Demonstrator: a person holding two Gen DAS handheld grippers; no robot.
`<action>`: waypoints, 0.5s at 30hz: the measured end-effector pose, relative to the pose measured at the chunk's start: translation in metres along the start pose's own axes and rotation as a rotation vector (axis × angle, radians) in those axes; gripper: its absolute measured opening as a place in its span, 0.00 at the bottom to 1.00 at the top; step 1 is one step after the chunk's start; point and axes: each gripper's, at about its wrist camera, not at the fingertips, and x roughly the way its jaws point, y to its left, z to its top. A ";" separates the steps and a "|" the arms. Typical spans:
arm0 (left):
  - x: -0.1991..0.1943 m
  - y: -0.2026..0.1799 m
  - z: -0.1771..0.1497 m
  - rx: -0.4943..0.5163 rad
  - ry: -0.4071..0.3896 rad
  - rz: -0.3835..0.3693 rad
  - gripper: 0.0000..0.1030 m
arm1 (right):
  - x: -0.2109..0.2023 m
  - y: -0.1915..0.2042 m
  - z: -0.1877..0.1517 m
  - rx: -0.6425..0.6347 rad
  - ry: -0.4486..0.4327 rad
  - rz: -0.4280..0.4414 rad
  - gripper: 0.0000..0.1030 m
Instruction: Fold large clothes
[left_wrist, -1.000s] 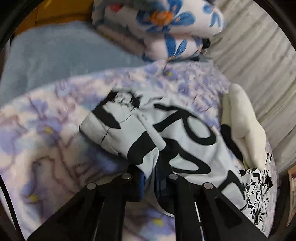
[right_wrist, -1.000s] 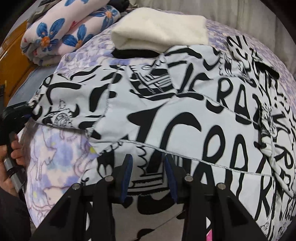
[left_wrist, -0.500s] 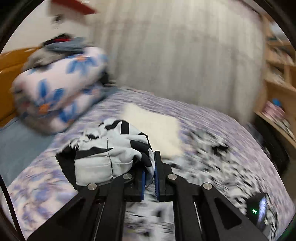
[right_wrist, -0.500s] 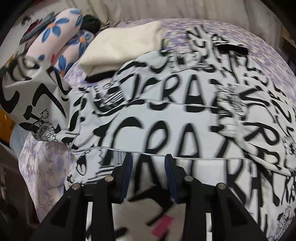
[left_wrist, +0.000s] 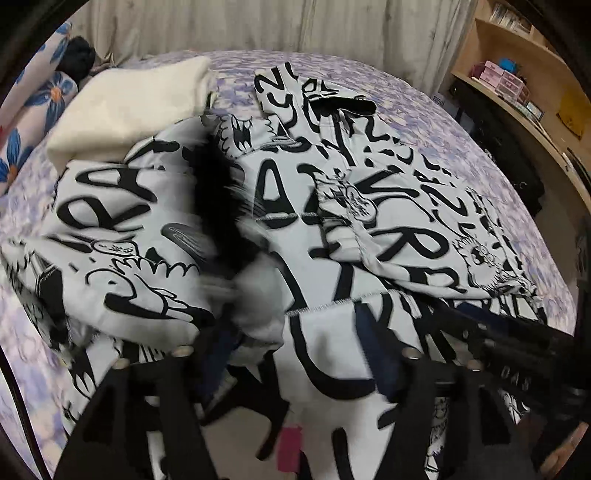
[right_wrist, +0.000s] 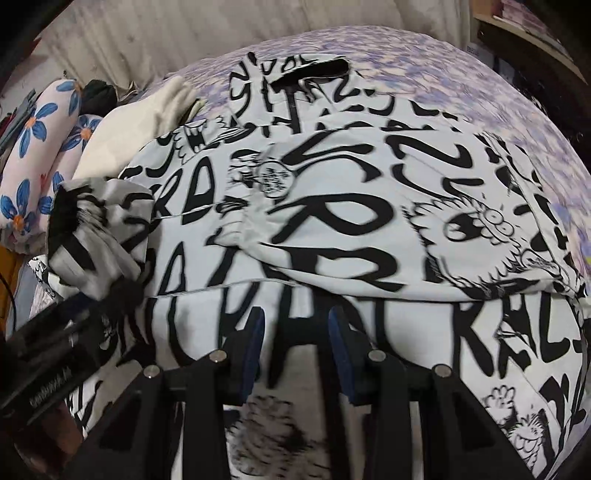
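We've got the black-and-white graffiti-print jacket (left_wrist: 369, 206) spread out on the bed (left_wrist: 424, 107), its left side bunched up and overlapping the folded cream blanket (left_wrist: 129, 107). Our left tool (left_wrist: 299, 350) is opening up, jaws already wide, with a blurry fold of the jacket sagging between them but not pinched. Our right tool (right_wrist: 297, 350) sits half open just over the jacket, gripping nothing. A floral quilt (right_wrist: 40, 155) is stacked at the far left.
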 end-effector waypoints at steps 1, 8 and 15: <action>-0.003 0.001 -0.003 -0.003 -0.007 -0.001 0.74 | 0.000 -0.002 0.000 0.001 -0.001 0.009 0.35; -0.052 0.018 -0.011 -0.042 -0.073 0.032 0.75 | 0.007 0.013 0.001 -0.011 0.025 0.136 0.35; -0.087 0.078 -0.027 -0.176 -0.118 0.153 0.80 | 0.021 0.037 0.015 -0.020 0.054 0.238 0.44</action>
